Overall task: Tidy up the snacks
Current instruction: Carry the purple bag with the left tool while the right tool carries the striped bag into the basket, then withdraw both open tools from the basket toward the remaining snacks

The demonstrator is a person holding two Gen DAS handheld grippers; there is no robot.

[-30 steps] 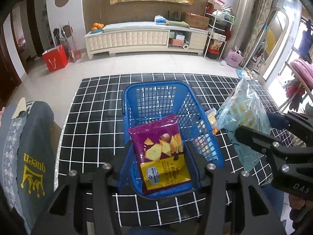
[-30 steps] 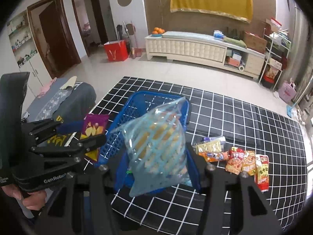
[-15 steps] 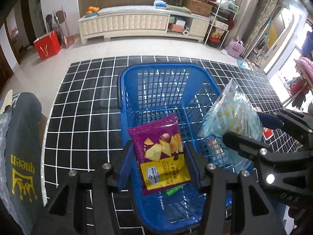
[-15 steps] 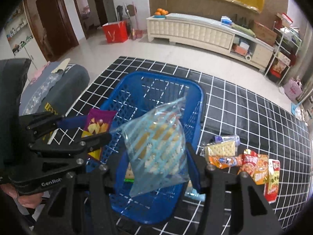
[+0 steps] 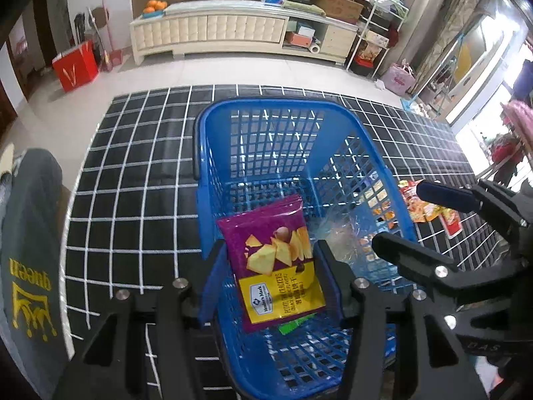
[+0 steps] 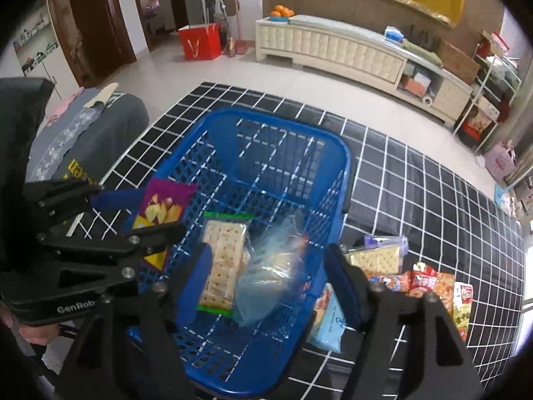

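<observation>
The blue mesh basket [image 5: 266, 106] [image 6: 279, 123] stands on a black grid mat. Over its near left corner my left gripper [image 5: 269, 266] [image 6: 143, 213] is shut on a purple chip bag [image 5: 273, 260] [image 6: 163, 203], which it holds upright. My right gripper [image 6: 269, 273] [image 5: 416, 226] hangs over the basket's near right side with its jaws opening. A clear blue bag of snacks [image 6: 266, 276] [image 5: 339, 236] lies loose between its fingers inside the basket, and the pads stand off it. A green-edged cracker pack [image 6: 221, 263] lies on the basket floor beside that bag.
Several snack packs [image 6: 426, 283] lie on the mat [image 6: 416, 180] right of the basket, with a cracker pack [image 6: 376, 256] and a pale blue pack [image 6: 329, 316] close to its wall. Grey printed cloth [image 5: 30, 233] borders the mat's left edge. A long cabinet [image 5: 233, 33] stands far back.
Both grippers came down over the basket. The right jaws widened and the clear blue bag dropped out of them into the basket. The purple bag stays gripped.
</observation>
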